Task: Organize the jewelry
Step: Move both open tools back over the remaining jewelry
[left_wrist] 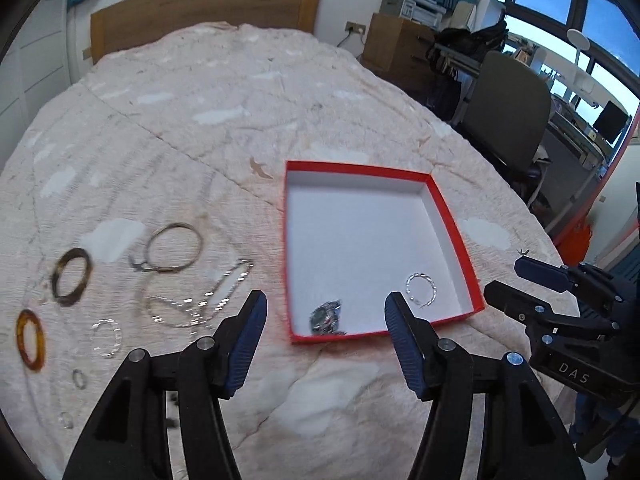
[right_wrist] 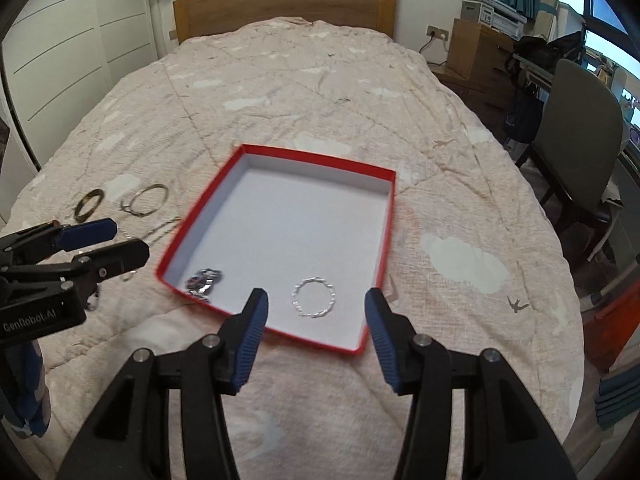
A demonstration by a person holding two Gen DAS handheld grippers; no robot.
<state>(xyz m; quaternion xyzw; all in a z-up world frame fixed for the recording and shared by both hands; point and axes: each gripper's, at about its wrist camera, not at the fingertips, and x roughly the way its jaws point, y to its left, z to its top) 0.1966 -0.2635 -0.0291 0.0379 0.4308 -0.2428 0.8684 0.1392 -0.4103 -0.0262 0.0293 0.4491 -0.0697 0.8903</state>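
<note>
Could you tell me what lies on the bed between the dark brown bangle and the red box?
In the left wrist view, a thin gold bangle and a silver chain lie on the bedspread between the dark brown bangle and the red box.

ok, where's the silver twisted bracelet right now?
Inside the red box, on its white floor near the front right corner, right of the watch; the right wrist view shows the silver twisted bracelet lying free.
</note>
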